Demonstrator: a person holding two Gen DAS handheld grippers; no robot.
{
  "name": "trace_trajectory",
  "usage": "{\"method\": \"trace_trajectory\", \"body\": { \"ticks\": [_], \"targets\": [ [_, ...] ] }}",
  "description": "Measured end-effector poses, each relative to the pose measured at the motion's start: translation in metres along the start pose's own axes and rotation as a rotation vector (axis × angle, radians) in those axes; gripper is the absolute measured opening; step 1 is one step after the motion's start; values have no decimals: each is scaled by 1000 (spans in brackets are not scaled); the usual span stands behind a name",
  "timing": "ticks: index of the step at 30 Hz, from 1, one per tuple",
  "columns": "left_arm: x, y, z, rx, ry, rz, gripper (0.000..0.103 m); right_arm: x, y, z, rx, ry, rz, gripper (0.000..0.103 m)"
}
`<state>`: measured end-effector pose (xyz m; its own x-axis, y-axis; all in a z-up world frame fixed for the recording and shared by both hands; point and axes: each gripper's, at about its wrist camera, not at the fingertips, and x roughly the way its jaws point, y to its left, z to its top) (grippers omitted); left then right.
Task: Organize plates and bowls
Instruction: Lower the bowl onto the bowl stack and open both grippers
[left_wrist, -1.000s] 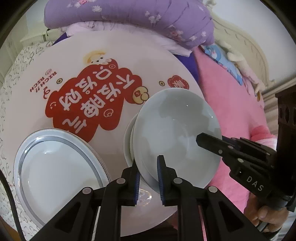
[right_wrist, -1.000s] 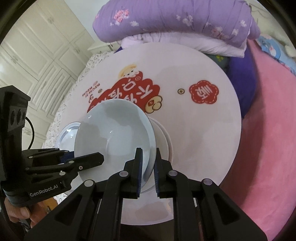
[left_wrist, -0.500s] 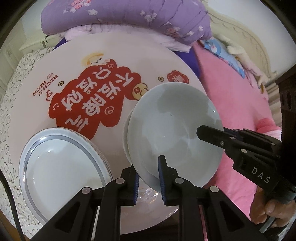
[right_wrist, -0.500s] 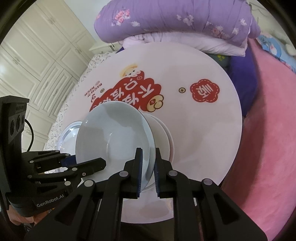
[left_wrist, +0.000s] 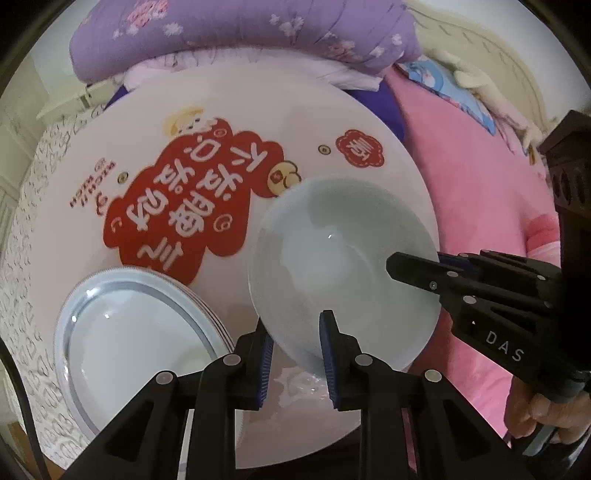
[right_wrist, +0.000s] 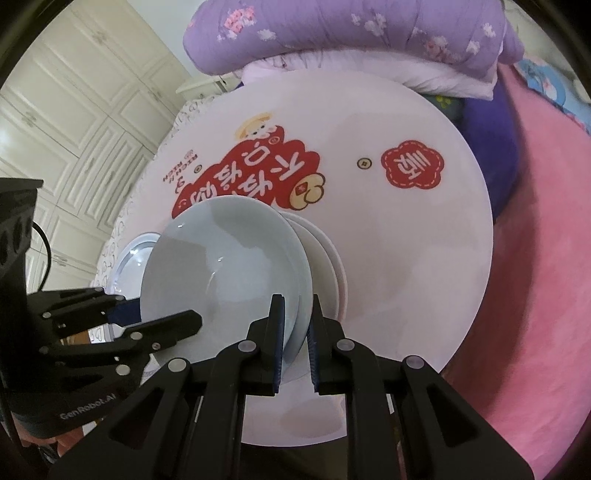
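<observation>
A pale blue bowl (left_wrist: 343, 266) is held tilted above the round white table (left_wrist: 236, 122). My left gripper (left_wrist: 295, 336) and my right gripper (right_wrist: 295, 317) are each shut on its near rim. In the right wrist view the bowl (right_wrist: 225, 266) hangs over a stack of white bowls (right_wrist: 332, 266) on the table. A stack of silver-rimmed white plates (left_wrist: 136, 339) lies at the table's near left; its edge shows in the right wrist view (right_wrist: 133, 262).
The table (right_wrist: 413, 236) bears a red printed design (left_wrist: 192, 199). Purple and white quilts (left_wrist: 236, 33) are piled behind it. A pink blanket (left_wrist: 476, 177) lies to the right. White wardrobe doors (right_wrist: 74, 96) stand at the left.
The bowl has shifted a little toward me and to the right over the stack of white bowls, with both grippers still on its rim. The left view has drawn back from the table.
</observation>
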<state>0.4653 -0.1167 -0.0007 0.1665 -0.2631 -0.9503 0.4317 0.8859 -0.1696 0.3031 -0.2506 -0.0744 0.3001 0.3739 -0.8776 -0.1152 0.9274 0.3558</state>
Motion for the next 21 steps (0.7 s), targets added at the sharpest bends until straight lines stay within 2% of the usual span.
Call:
{"method": "trace_trajectory", "body": {
  "ticks": [9,11,13,14,16,19,20,21],
  "targets": [
    [13,9,5,-15,3,-25,31,-2,0,3,-6,-7,-13,14],
    [14,12,5,-24,2,-38,38,-4,-2,4,0,-10,-10,15],
    [14,15,6,-36,-2,-45,49,-5,-3,4,6,-17,-7,17],
    [15,18,6,-42,-6,-46,52,-6,-3,4,7,-21,-1,19],
    [14,22,7,-56,-15,-52,65,-8,-3,4,4,-35,1,24],
    [12,29,8,-81,-28,-72,78,-14,-4,6,14,-70,5,47],
    [11,31,9,-88,-33,-78,80,-17,-4,7,16,-83,6,60],
    [10,33,9,-96,-41,-85,83,-19,-5,8,21,-98,-4,67]
  ]
}}
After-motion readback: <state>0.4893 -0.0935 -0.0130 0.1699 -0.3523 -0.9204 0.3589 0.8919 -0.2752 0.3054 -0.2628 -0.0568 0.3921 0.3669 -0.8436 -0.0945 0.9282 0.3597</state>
